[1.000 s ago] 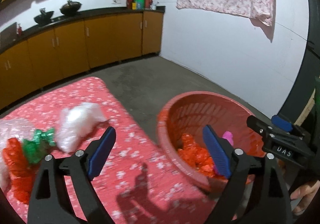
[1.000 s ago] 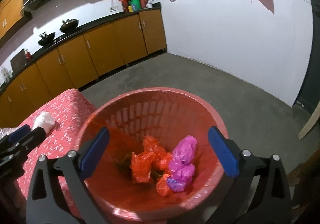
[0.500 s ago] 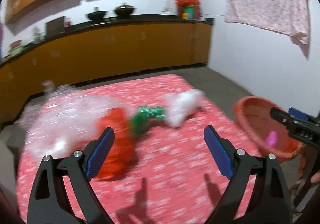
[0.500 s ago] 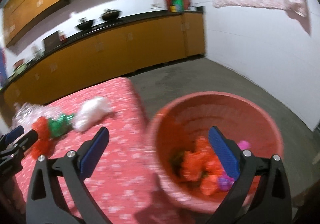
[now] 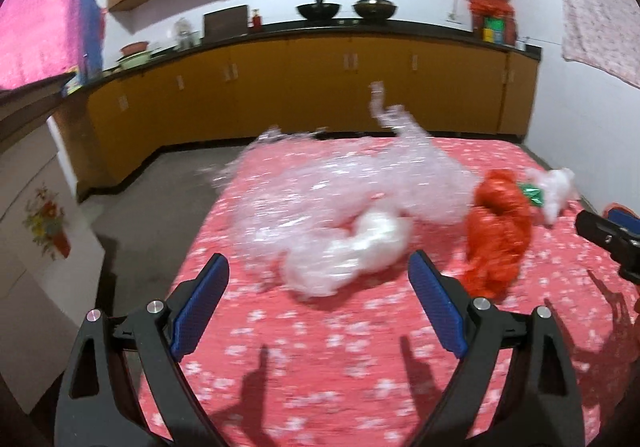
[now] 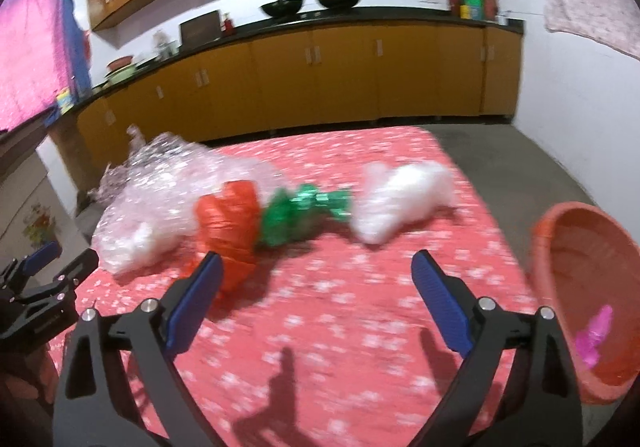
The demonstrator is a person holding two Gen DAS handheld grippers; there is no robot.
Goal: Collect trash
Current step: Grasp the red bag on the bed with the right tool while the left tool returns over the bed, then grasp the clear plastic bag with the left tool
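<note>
Crumpled trash lies in a row on the red flowered tablecloth (image 5: 340,367): a big clear plastic sheet (image 5: 340,183) with a white wad (image 5: 360,243) in front, a red bag (image 5: 500,231), a green wrapper (image 6: 304,211) and a white bag (image 6: 404,191). My left gripper (image 5: 318,307) hangs open just short of the white wad, nothing between its fingers. My right gripper (image 6: 316,307) is wide, its jaws closing slightly with nothing between them, short of the green wrapper. The red basket (image 6: 576,267) stands at the right with a pink wrapper (image 6: 596,331) inside.
Yellow kitchen cabinets (image 5: 320,87) under a dark counter with pans run along the far wall. Grey floor (image 6: 520,155) surrounds the table. A white cupboard (image 5: 28,247) stands at the left. Cloths hang at both sides, pink (image 5: 40,19) at the left.
Both grippers have swung left from over the red basket to the table. The trash pile now fills both views and the basket has slid to the right edge.
</note>
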